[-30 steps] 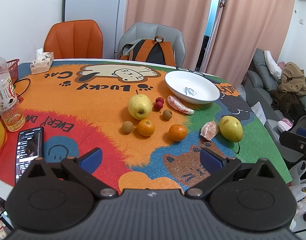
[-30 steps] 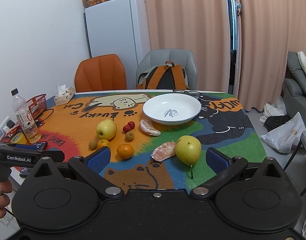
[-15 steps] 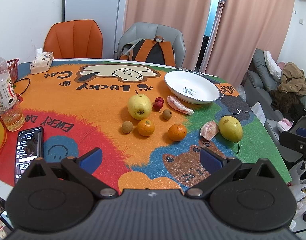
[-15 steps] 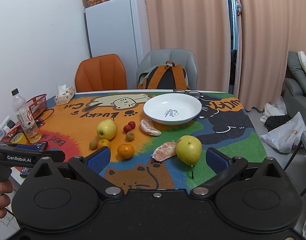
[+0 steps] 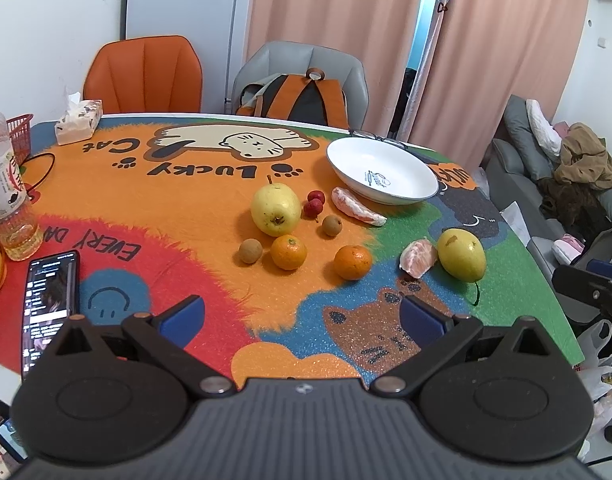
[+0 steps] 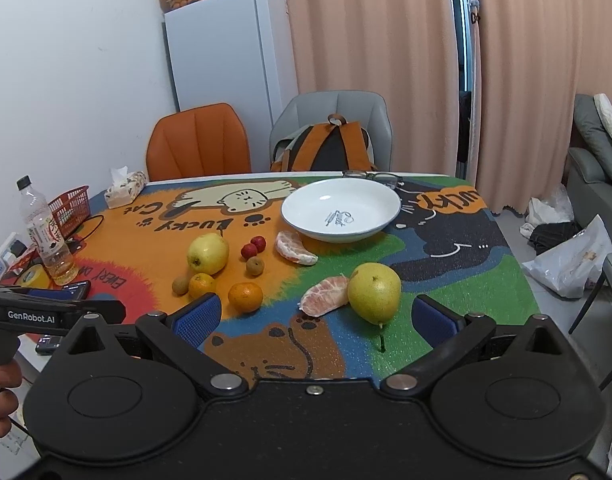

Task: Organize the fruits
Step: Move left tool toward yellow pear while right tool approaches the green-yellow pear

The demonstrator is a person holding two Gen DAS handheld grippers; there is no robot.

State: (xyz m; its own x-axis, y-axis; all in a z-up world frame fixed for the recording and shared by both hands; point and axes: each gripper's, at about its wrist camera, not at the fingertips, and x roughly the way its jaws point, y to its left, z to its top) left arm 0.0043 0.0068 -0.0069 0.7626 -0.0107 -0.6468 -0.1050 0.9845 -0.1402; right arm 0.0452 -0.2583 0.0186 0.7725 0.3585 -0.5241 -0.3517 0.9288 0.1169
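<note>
Fruit lies loose on the colourful table mat: a yellow pear (image 5: 462,255) (image 6: 374,293) beside a peeled citrus piece (image 5: 418,253) (image 6: 324,295), a second pear (image 5: 275,209) (image 6: 208,253), two small oranges (image 5: 353,262) (image 5: 289,252), two red berries (image 5: 315,203), two brown longans (image 5: 332,225) and another peeled segment (image 5: 358,212). A white plate (image 5: 422,194) (image 6: 302,216) stands empty behind them. My left gripper (image 5: 302,314) is open and empty over the near edge. My right gripper (image 6: 314,318) is open and empty, just short of the yellow pear.
A phone (image 5: 50,300), a drink bottle (image 5: 8,196), a red basket (image 6: 70,210) and a tissue pack (image 5: 78,122) are on the left side. An orange chair (image 5: 144,76) and a grey chair with a backpack (image 5: 302,98) stand behind the table. A fridge (image 6: 230,48) stands at the wall.
Both views have shifted only very slightly. The fruit and plate lie as before. Both grippers stay open.
</note>
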